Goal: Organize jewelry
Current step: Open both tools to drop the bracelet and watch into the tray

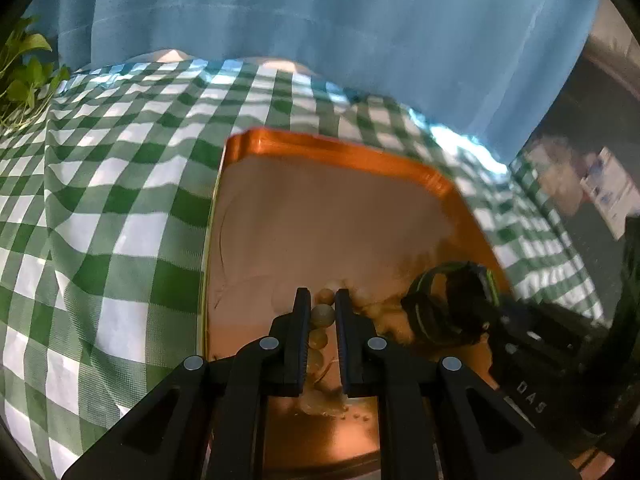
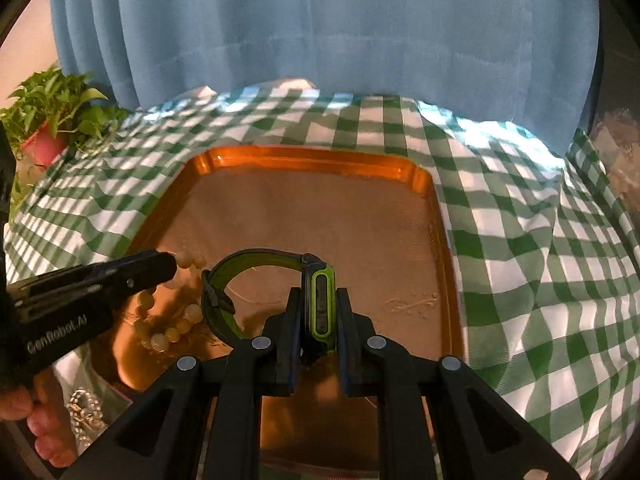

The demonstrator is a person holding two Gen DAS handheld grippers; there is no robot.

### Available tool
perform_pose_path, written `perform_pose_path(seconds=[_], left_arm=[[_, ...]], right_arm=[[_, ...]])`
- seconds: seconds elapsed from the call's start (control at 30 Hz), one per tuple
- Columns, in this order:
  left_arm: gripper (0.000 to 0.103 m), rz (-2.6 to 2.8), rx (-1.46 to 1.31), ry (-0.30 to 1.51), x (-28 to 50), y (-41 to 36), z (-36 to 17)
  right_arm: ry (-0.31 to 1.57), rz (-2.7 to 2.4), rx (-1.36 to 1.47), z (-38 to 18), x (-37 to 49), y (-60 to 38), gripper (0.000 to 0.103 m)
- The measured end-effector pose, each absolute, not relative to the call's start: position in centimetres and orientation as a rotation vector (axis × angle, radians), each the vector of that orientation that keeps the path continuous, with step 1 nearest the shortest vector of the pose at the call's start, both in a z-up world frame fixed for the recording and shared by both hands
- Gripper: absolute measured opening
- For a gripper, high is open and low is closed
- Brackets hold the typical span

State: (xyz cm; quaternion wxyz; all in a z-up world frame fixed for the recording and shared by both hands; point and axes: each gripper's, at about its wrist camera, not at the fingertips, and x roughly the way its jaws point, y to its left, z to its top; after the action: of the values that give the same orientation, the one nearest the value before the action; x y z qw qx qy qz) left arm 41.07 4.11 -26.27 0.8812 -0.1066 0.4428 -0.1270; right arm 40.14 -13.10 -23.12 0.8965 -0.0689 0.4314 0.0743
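Copper tray: one watch, one bead strand, two grippers.

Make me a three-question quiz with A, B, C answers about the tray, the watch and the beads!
1. Where are the beads?
A. over the tray
B. in the plant pot
C. on the curtain

2. What colour trims the watch?
A. red
B. bright green
C. purple

3. What is the right tool doing?
A. hanging open with nothing in it
B. gripping the watch
C. holding a spoon

Answers:
1 A, the beads sit above the orange tray floor, by the left tool.
2 B, a green band rings the watch body.
3 B, the watch body sits clamped between its two fingers.
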Motion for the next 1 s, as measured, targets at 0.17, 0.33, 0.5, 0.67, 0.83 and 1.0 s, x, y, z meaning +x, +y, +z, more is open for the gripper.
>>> perform_pose_path(seconds=[0.17,0.33,0.5,0.67,0.83,1.0], left_arm=[[0.013,-0.243,-0.164,0.919,41.3,3.2,-26.7],[0.024,-0.219,-0.138,0.915,41.4,3.0,-26.5],[0.079,-0.177,-0.116,0.899,40.8,3.1,-25.4],[0.079,-0.164,-0.095,0.881,39.5,2.8,-24.0],[0.082,-0.104,-0.055,0.857,35.2,2.9,-22.9],[0.083,-0.027,-0.076,0.931,32.3,2.8,-20.5]], right_arm=[[0.895,0.108,-0.193,-23.6,40.5,-12.7,0.013],[0.910,0.098,-0.171,-23.6,40.8,-13.0,0.019],[0.905,0.090,-0.132,-23.4,40.4,-13.7,0.049],[0.890,0.101,-0.079,-22.8,39.8,-14.8,0.061],[0.852,0.138,-0.035,-21.8,37.4,-15.5,0.076],[0.789,0.156,-0.049,-20.0,33.1,-16.0,0.087]])
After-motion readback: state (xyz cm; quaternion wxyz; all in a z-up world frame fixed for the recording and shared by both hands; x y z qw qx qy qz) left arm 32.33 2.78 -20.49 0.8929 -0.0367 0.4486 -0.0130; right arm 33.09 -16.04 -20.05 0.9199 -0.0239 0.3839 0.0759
